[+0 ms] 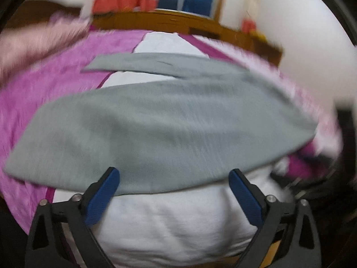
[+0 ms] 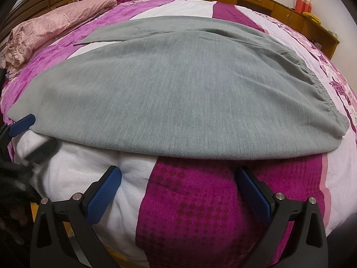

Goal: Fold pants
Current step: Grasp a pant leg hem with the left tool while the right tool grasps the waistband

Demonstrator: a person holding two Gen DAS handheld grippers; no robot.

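The grey pants [image 2: 169,89] are laid flat on the bed [image 2: 200,201], legs apart, so no fold is judged made yet. The left tool [image 1: 174,192] and right tool [image 2: 178,192] are held wide, empty, near the hem.

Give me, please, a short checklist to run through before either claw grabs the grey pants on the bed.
1. Left claw open and holding nothing: ok.
2. Right claw open and holding nothing: ok.
3. Grey pants spread out on the bedspread, not bunched: ok.
4. Near edge of the pants exposed in front of both claws: ok.
5. Elastic waistband in view at the right end: ok.
6. Left wrist view sharp enough to aim: not ok, blurred.
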